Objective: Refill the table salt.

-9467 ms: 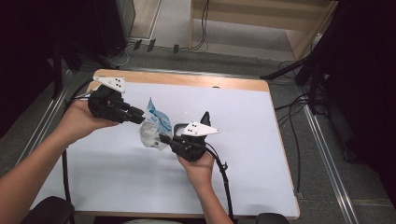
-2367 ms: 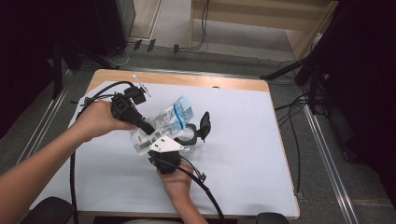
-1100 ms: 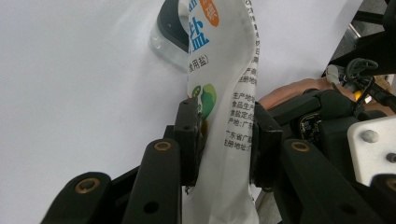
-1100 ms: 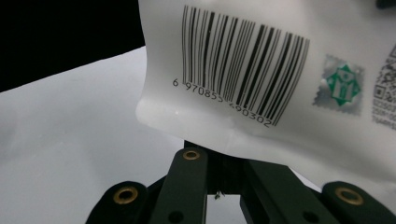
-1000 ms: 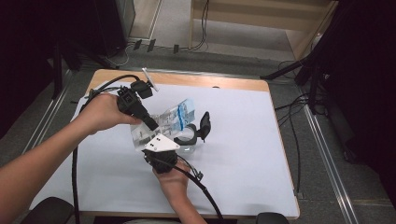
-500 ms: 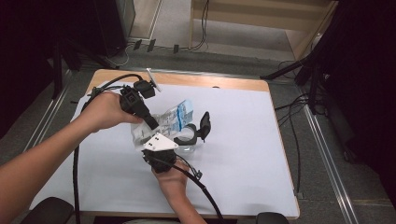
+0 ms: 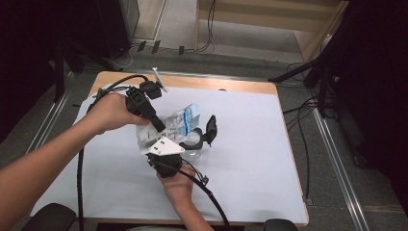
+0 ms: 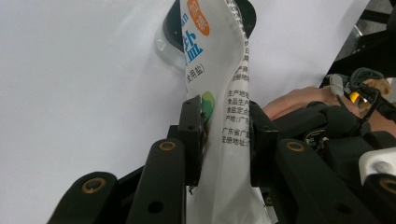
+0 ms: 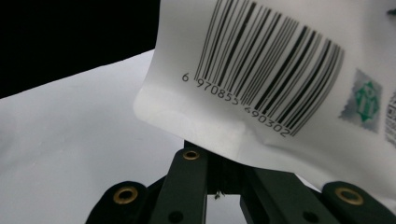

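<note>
A white salt bag (image 7: 179,121) with blue print hangs tilted over a clear round container (image 7: 193,143) whose black lid (image 7: 210,129) stands flipped up. My left gripper (image 7: 159,127) comes in from the upper left and is shut on the bag's side; in the left gripper view the bag (image 8: 215,60) is pinched between the jaws of my left gripper (image 8: 226,140), with the container (image 8: 167,43) below its far end. My right gripper (image 7: 155,144) holds the bag's lower corner from underneath. The right gripper view has the barcoded bag (image 9: 280,79) over my right gripper (image 9: 224,173).
The table (image 7: 250,144) carries a white sheet, with a wooden strip (image 7: 226,84) along its far edge. Cables trail from both grippers across the near left. A hand (image 8: 292,99) lies behind the bag. Dark equipment and floor rails surround the table.
Since 9.5 s ago my right gripper has moved left to under the bag, and the bag has been tipped over the container. Over the last second almost nothing has moved.
</note>
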Demonstrator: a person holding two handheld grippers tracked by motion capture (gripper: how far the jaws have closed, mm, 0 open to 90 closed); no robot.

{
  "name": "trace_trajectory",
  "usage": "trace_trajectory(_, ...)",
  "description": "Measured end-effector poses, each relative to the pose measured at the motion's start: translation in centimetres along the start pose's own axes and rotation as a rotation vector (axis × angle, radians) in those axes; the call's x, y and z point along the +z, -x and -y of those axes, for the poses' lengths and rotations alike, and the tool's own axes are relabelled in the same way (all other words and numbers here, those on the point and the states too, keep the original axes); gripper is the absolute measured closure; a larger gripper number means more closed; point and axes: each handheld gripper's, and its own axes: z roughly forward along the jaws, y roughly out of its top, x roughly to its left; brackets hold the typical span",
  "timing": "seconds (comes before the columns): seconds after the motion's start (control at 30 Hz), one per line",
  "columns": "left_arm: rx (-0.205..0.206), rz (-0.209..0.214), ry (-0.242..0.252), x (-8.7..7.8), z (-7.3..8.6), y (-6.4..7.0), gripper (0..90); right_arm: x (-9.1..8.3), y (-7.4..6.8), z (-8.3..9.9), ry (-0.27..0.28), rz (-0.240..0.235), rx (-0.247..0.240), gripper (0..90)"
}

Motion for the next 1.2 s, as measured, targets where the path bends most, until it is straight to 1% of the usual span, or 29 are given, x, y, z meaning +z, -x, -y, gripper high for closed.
trace_trajectory(0.1, -0.003, -0.003, -0.002, -0.03, -0.05, 0.01, 73.8, -0.01, 0.01, -0.05, 0.002, -0.002, -0.001, 90.0)
trace_trajectory(0.13, -0.011, -0.003, 0.001, -0.02, -0.07, 0.06, 74.0, 0.0, -0.01, -0.06, 0.003, -0.001, -0.002, 90.0)
trace_trajectory(0.17, -0.008, -0.004, 0.0, -0.04, -0.1, 0.08, 73.9, 0.03, -0.02, -0.07, 0.001, -0.003, 0.0, 90.0)
trace_trajectory(0.2, -0.014, -0.006, 0.009, 0.01, -0.11, 0.18, 74.0, 0.03, -0.02, -0.08, 0.002, -0.004, 0.001, 90.0)
trace_trajectory(0.23, -0.008, -0.004, -0.002, -0.05, -0.18, 0.21, 74.3, 0.05, -0.01, -0.09, 0.003, -0.004, -0.001, 90.0)
trace_trajectory(0.3, -0.003, -0.006, -0.007, -0.06, -0.24, 0.28, 74.5, 0.05, -0.04, -0.08, 0.003, -0.003, 0.001, 90.0)
trace_trajectory(0.33, 0.006, -0.008, -0.014, -0.08, -0.26, 0.26, 74.5, 0.04, -0.03, -0.09, 0.004, -0.003, -0.002, 90.0)
trace_trajectory(0.43, 0.006, -0.007, -0.017, -0.08, -0.3, 0.36, 74.1, 0.04, -0.1, -0.08, 0.005, -0.002, -0.002, 90.0)
trace_trajectory(0.7, 0.007, -0.007, -0.003, -0.09, -0.23, 0.53, 74.9, 0.0, -0.15, -0.11, 0.007, -0.002, -0.003, 90.0)
trace_trajectory(0.77, 0.02, -0.008, -0.013, -0.1, -0.26, 0.48, 75.2, 0.0, -0.14, -0.09, 0.006, 0.0, -0.002, 90.0)
trace_trajectory(0.83, 0.023, -0.007, -0.013, -0.06, -0.27, 0.48, 75.3, -0.01, -0.15, -0.07, 0.004, 0.0, -0.001, 90.0)
trace_trajectory(1.2, 0.025, -0.009, -0.006, 0.0, -0.4, 0.54, 75.3, -0.04, -0.07, -0.1, 0.004, -0.004, 0.008, 90.0)
